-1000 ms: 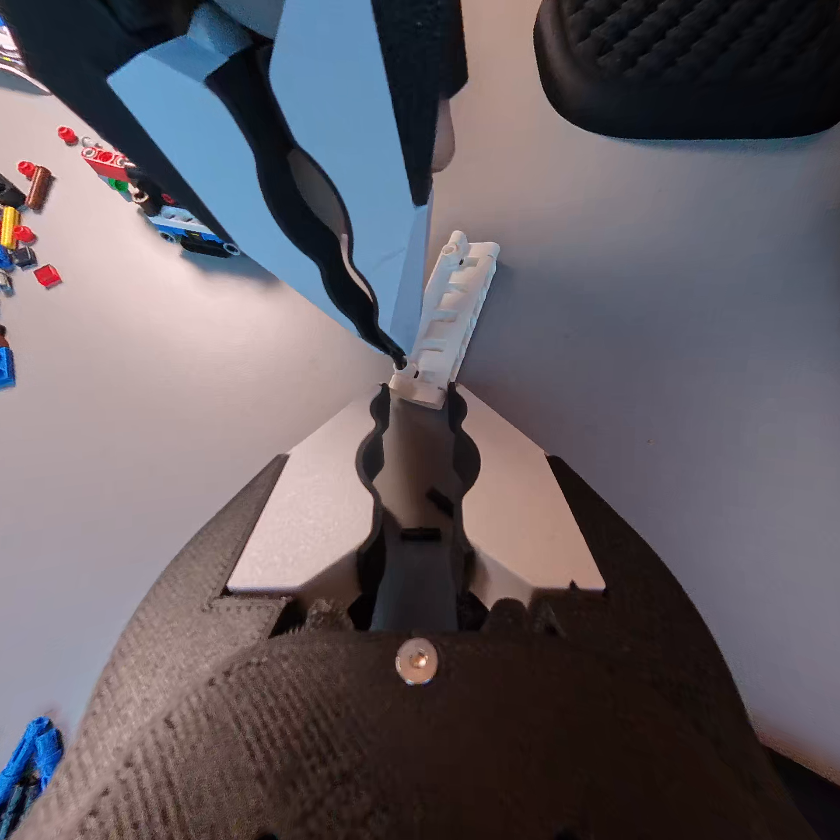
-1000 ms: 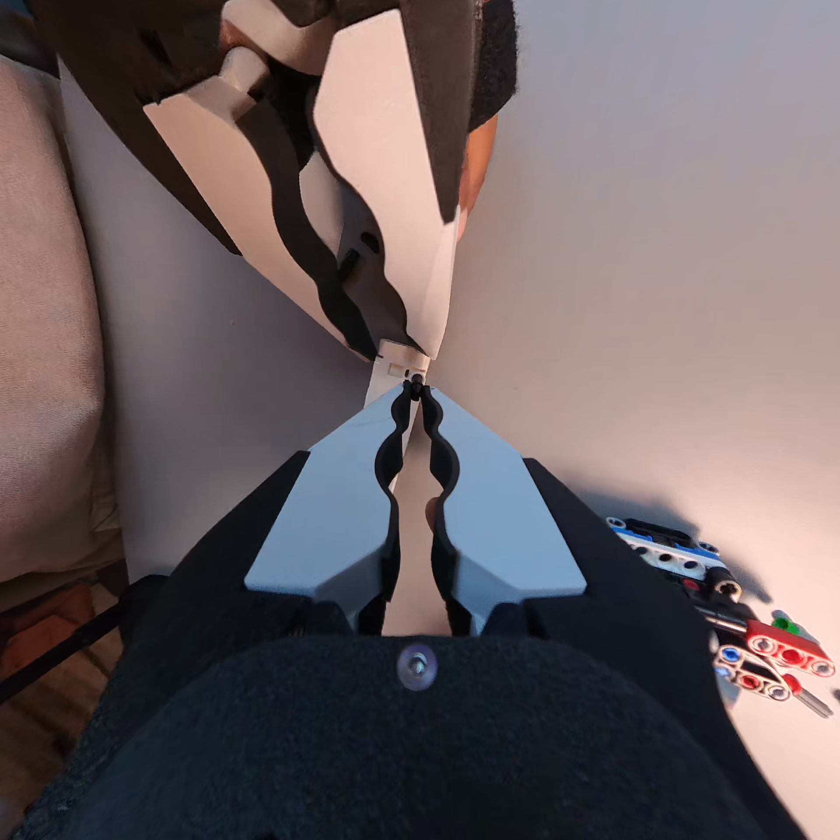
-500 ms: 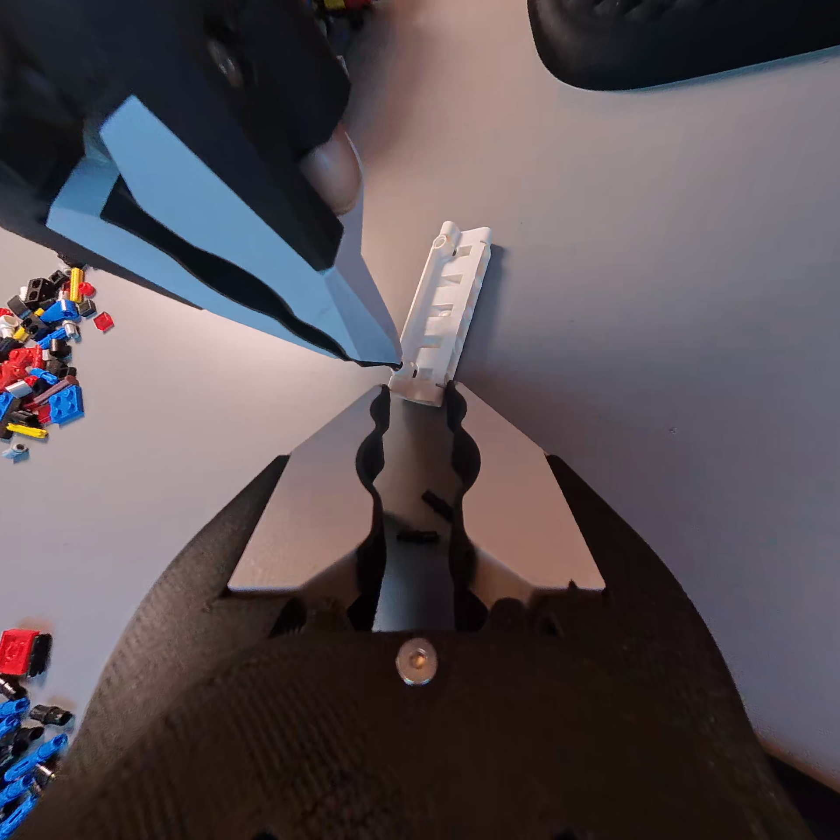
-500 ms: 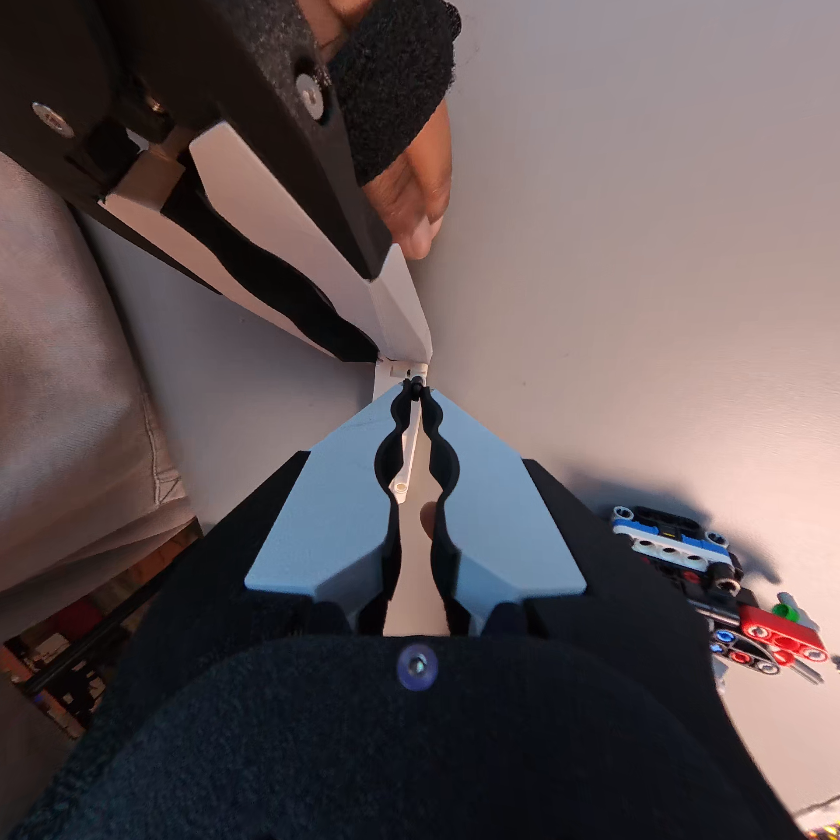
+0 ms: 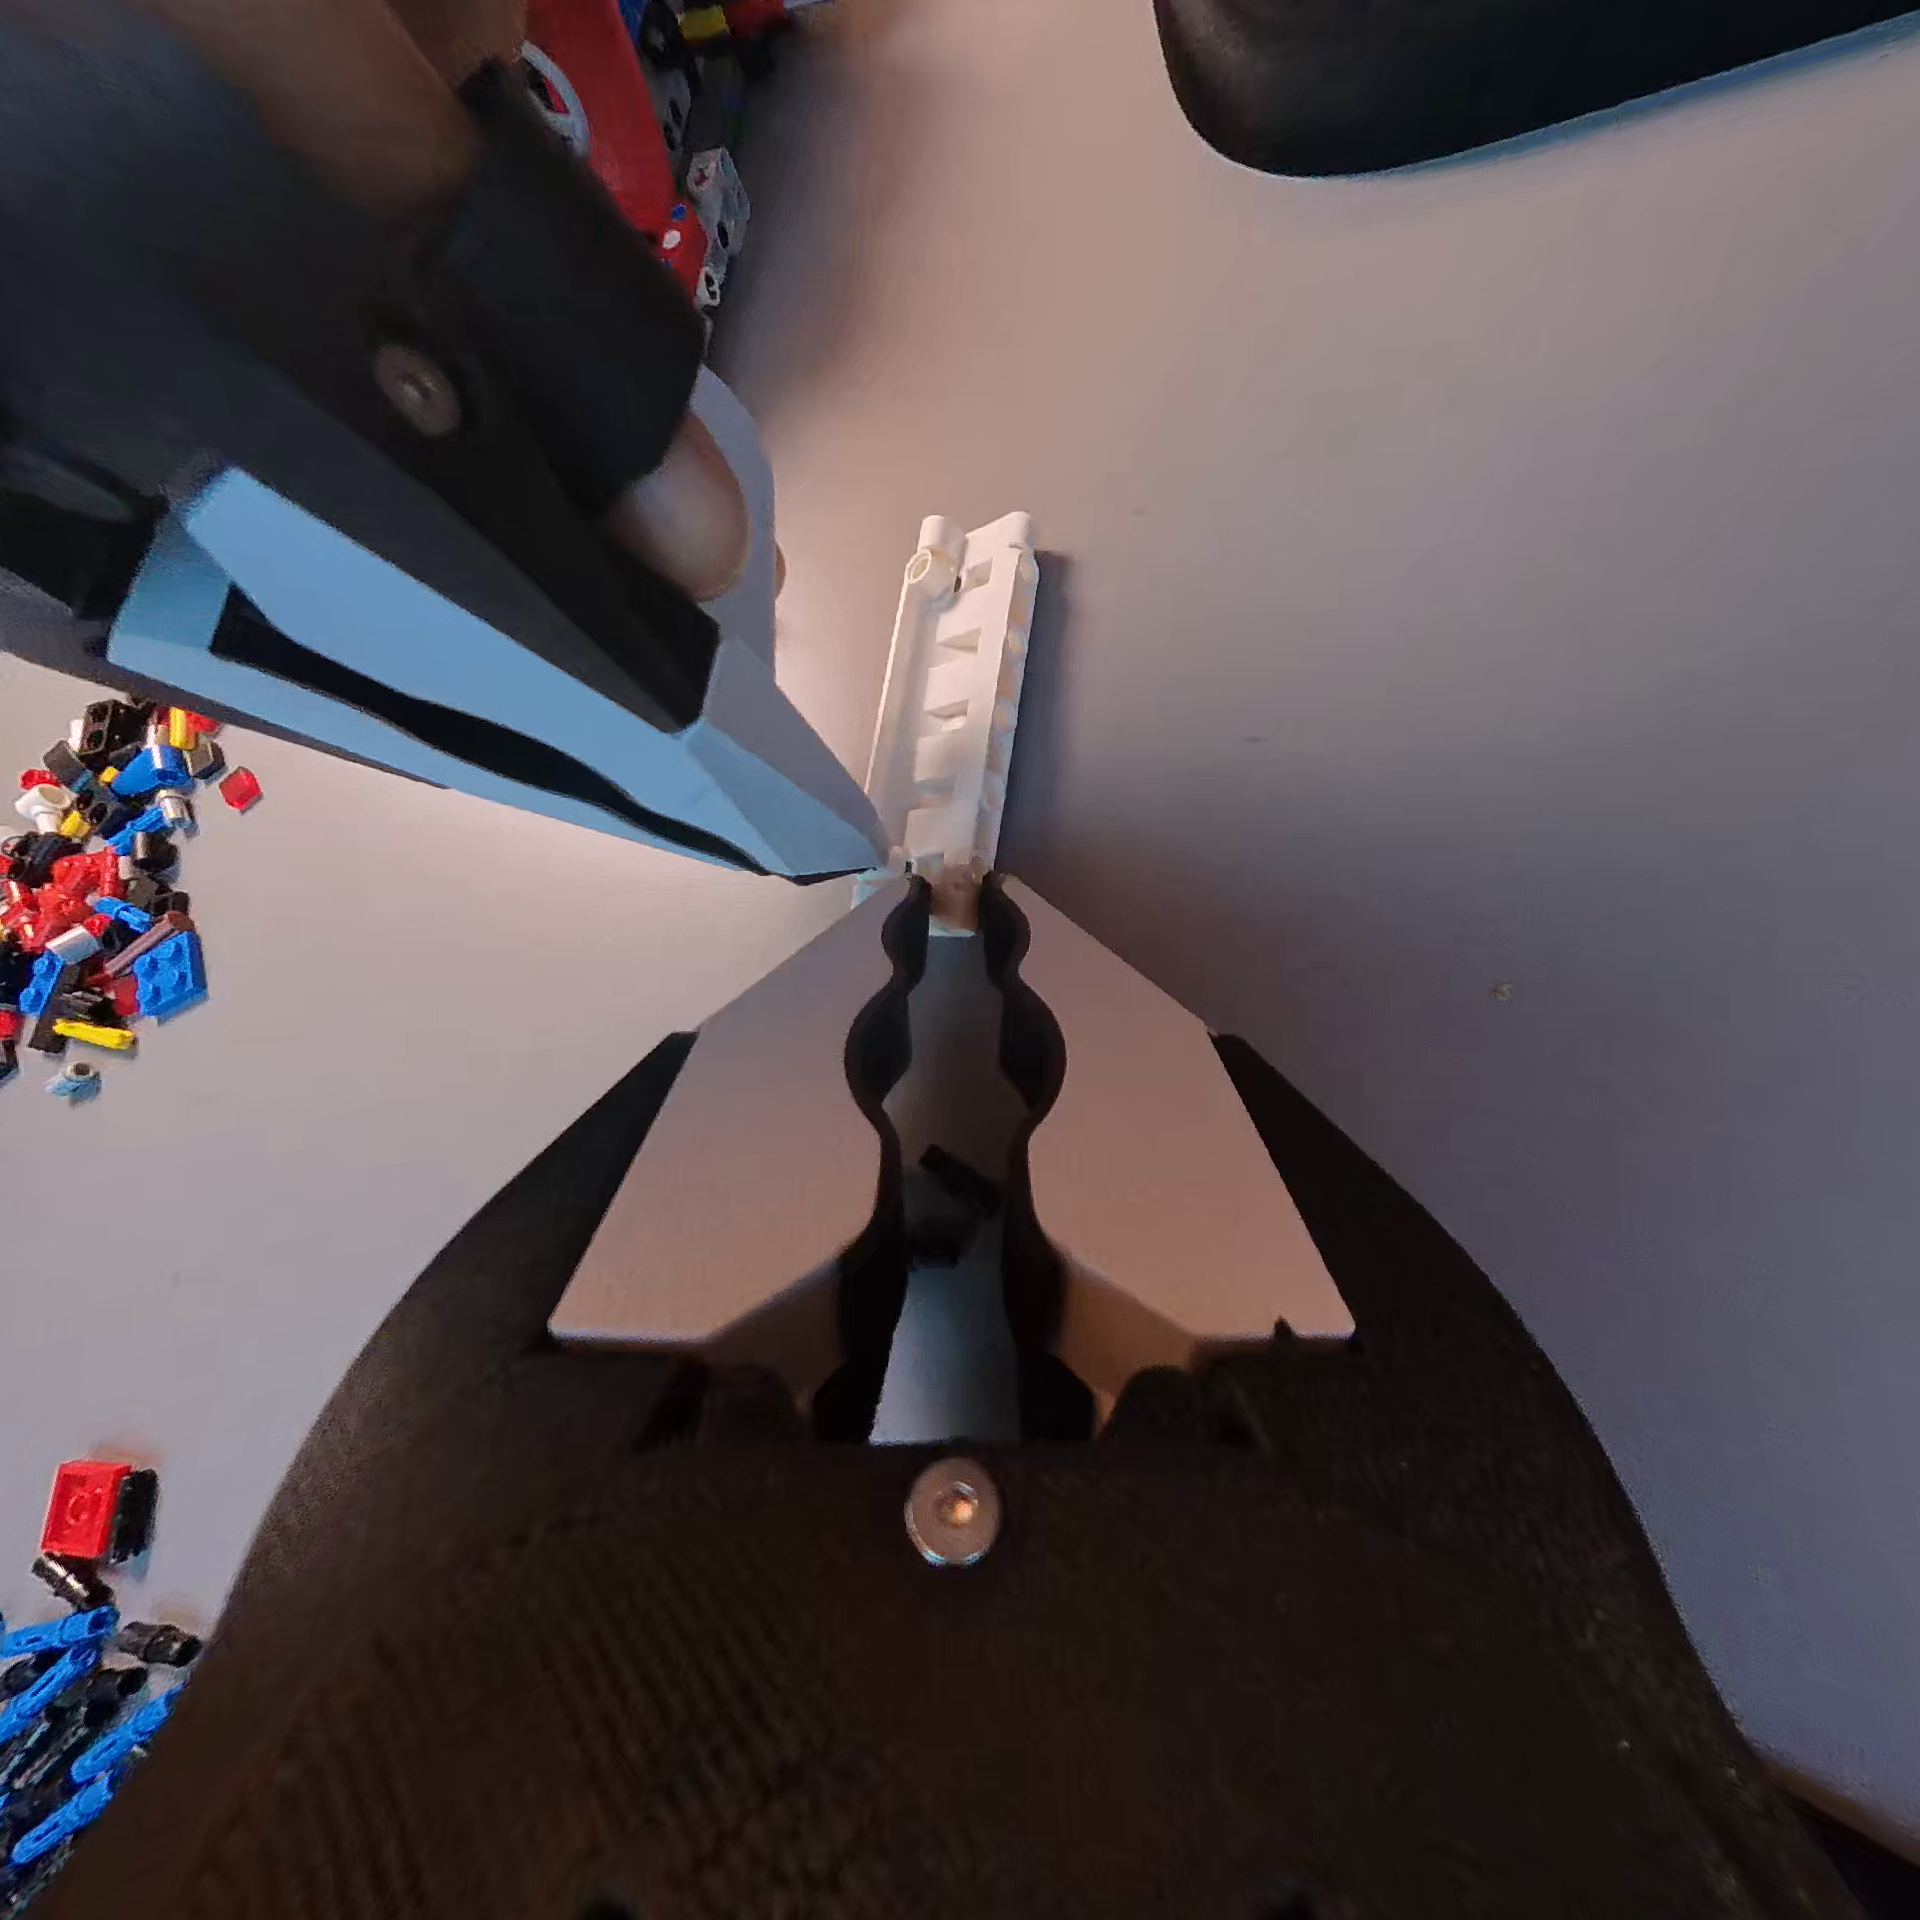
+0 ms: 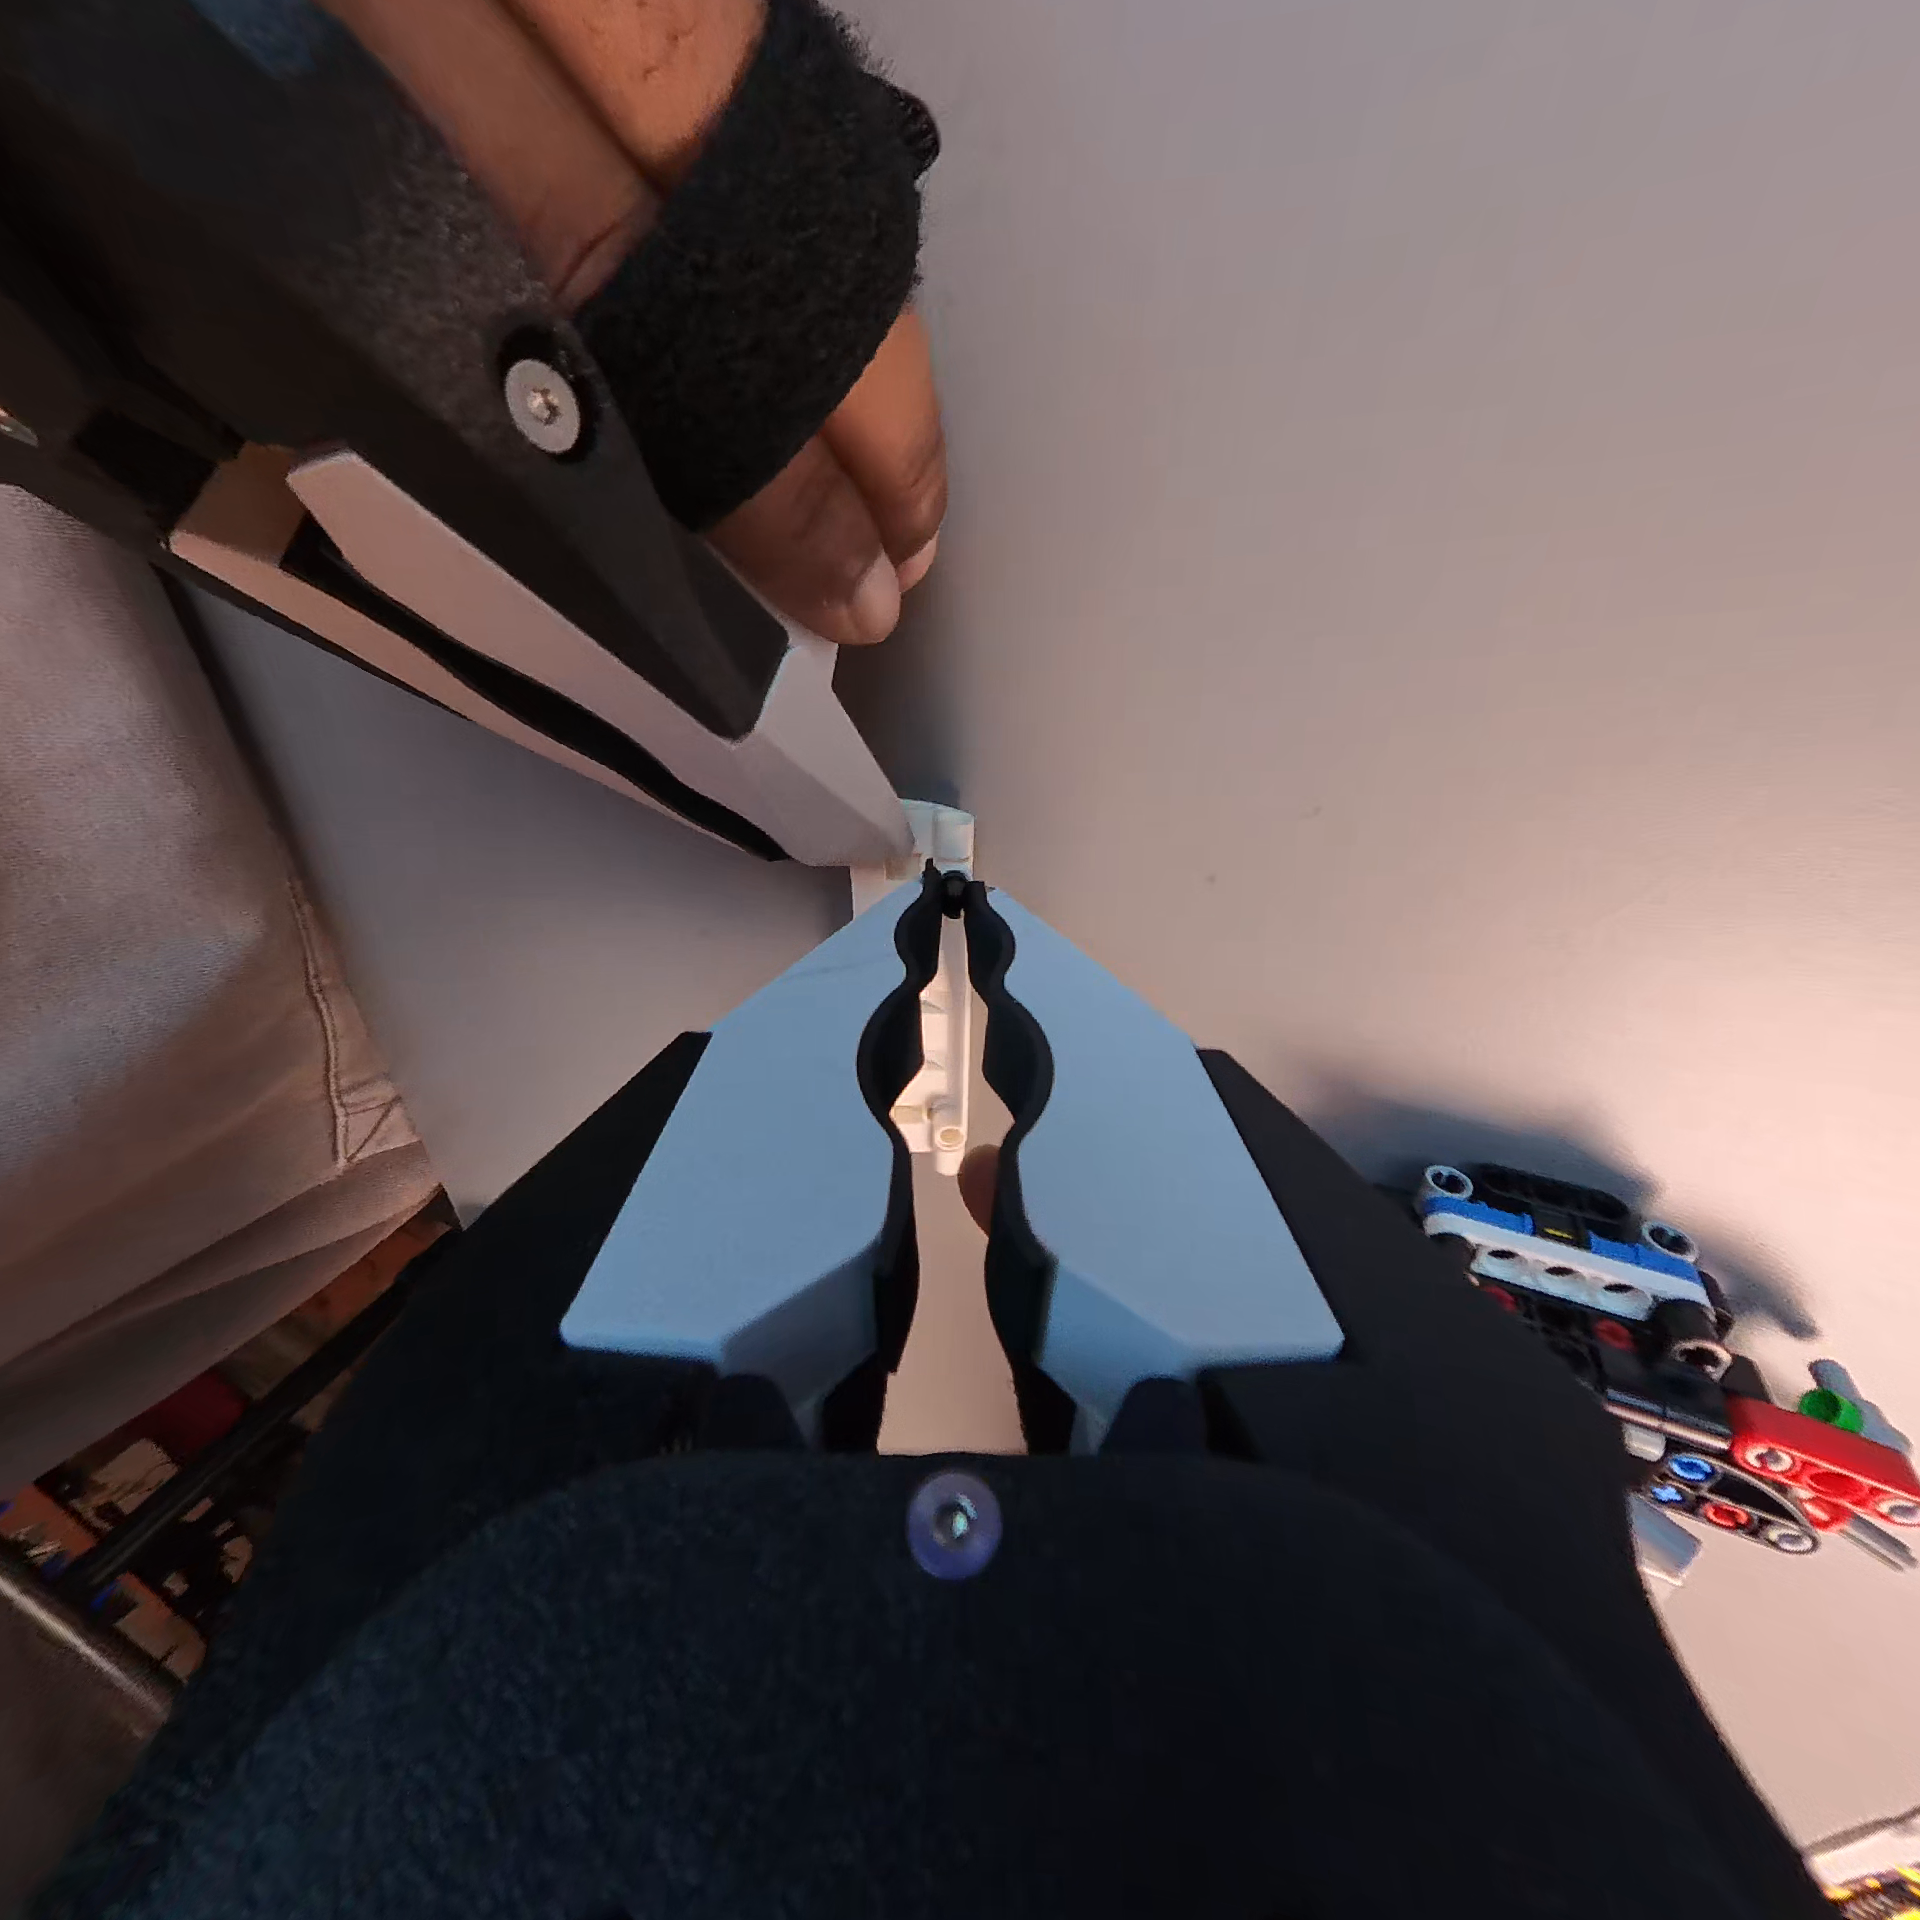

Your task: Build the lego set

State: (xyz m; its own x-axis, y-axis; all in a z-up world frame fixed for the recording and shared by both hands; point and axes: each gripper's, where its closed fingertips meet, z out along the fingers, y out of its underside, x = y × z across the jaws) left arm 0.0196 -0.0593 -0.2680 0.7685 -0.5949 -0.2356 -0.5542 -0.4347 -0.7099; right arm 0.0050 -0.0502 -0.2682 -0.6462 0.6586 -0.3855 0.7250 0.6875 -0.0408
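White lego beam (image 5: 956,707) unmoved in left tool (image 5: 948,896); right tool (image 6: 945,891) — now flatter.

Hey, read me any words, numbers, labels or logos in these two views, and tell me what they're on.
No text is legible in either view.
Red part, top of left wrist view: white round mark, too blurred to read.
White lego beam, black pin, table: no markings visible.
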